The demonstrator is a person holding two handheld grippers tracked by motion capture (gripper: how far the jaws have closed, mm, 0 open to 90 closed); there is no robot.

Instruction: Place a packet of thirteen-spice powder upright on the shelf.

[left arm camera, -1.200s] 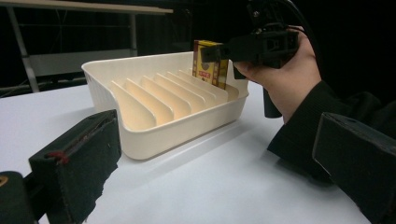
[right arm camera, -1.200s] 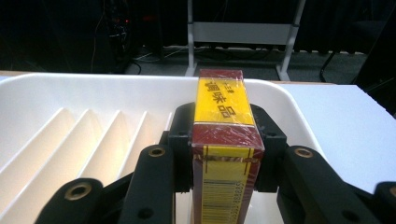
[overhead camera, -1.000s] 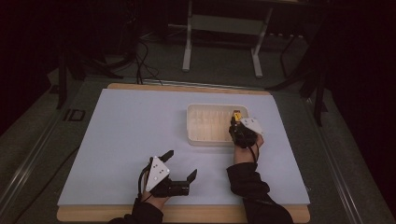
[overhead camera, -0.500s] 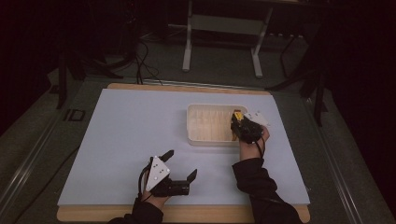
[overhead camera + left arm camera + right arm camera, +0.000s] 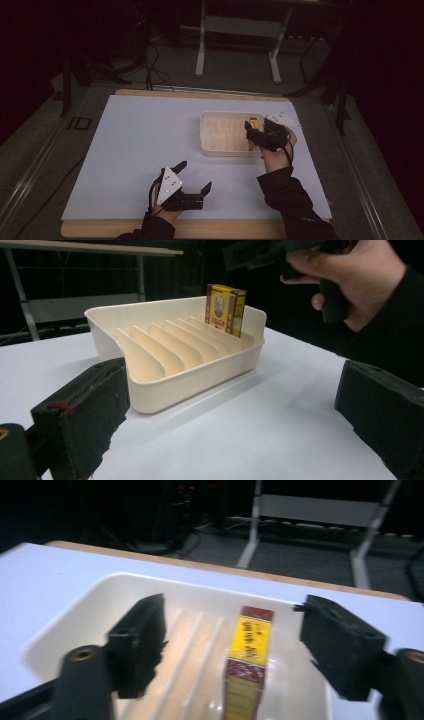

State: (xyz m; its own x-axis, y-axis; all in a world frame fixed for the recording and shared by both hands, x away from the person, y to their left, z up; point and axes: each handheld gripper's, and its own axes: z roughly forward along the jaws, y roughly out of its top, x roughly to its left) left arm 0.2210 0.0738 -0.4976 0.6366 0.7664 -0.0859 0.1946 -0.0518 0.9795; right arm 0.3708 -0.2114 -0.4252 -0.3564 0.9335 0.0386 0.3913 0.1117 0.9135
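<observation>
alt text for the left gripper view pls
A small yellow and red box stands upright in the far slot of a cream plastic slotted tray on a white table, framed by two open black jaws; a hand hovers above.

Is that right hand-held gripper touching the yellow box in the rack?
Apart. In the right gripper view, the right hand-held gripper is open, with gaps either side of the box.

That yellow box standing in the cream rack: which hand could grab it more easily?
Probably the right. The right gripper hangs open over the slotted tray, jaws either side of the yellow box. The left gripper sits open near the table's front edge.
</observation>
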